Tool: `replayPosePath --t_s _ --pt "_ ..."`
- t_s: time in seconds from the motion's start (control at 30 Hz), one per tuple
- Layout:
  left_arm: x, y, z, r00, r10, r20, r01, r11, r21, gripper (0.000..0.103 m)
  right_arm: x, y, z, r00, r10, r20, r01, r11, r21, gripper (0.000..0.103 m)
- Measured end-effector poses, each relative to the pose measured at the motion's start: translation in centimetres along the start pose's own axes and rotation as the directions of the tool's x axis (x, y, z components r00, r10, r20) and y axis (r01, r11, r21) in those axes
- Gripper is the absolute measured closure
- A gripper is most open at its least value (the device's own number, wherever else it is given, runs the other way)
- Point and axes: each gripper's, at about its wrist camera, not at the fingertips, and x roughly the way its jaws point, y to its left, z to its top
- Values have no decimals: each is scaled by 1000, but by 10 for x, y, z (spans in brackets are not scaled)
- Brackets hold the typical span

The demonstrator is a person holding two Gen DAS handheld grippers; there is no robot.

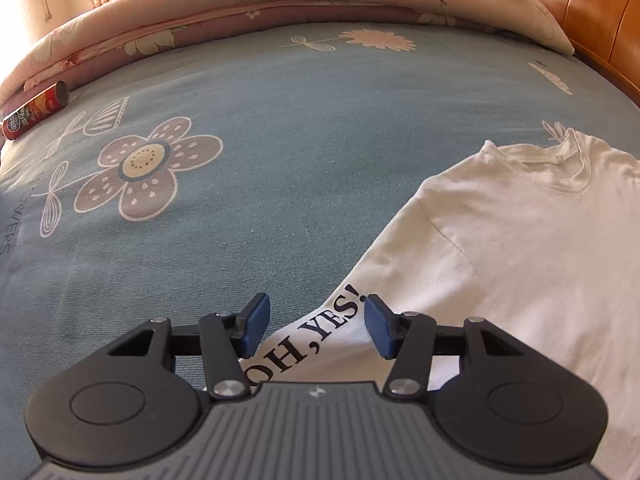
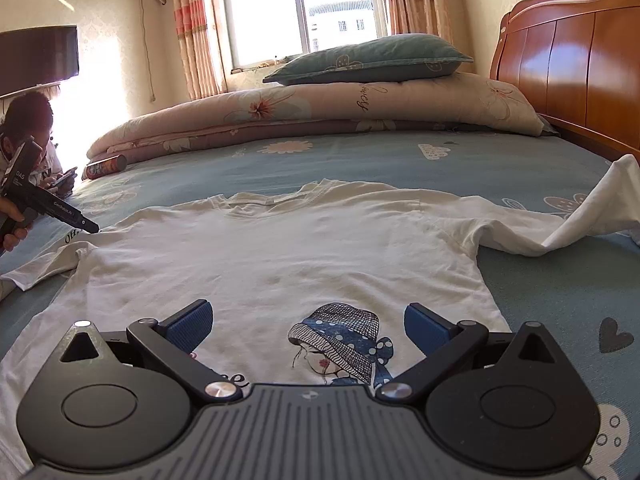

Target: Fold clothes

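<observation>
While the white T-shirt [image 2: 280,248] lies spread unfolded on the bed [image 2: 540,280], left tool [image 1: 316,326] and right tool [image 2: 308,332] gape empty, every fold pending.

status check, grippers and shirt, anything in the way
Left gripper open over the "OH, YES!" sleeve, not gripping. Right gripper open, empty. White cotton t-shirt flat on blue floral bedsheet. Red snack can far off.

shirt [image 1: 520,240] cropped right, can [image 2: 106,167] label unreadable
</observation>
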Motion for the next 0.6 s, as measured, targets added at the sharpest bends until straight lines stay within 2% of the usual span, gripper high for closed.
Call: replayPosePath --t_s 0.07,0.1,0.13,0.27,0.37,0.4,0.47,0.53,0.6 --pt "1 -2 -2 1000 -5 -2 5 1000 9 70 1 -2 0 1000 2 -4 -2 1000 9 0" --pt "0 -5 -3 1000 3 6 -3 1000 21 93 1 -2 0 1000 4 -7 -4 1000 13 0" --pt "-1 -8 -3 1000 10 14 -10 999 32 102 2 -2 0 1000 6 -9 -6 1000 16 0" --pt "-5 -12 9 989 109 104 -111 994 8 103 3 -1 -1 1000 13 -19 -13 1000 22 0" --pt "0 -2 19 985 144 98 -137 988 -73 103 4 0 -1 1000 10 -21 -9 1000 16 0" --pt "1 1 21 985 144 97 -135 986 -96 100 4 0 -1 1000 7 -20 -7 1000 15 0" --pt "-5 -1 22 986 84 141 -72 993 -92 98 4 -1 -1 1000 6 -19 -6 1000 20 0" --pt "-7 -7 26 988 -25 153 35 997 -65 72 4 -2 -2 1000 7 -22 -6 1000 28 0" --pt "-6 -21 29 985 -53 165 54 999 0 53 5 -3 -2 1000 8 -26 -7 999 33 0"
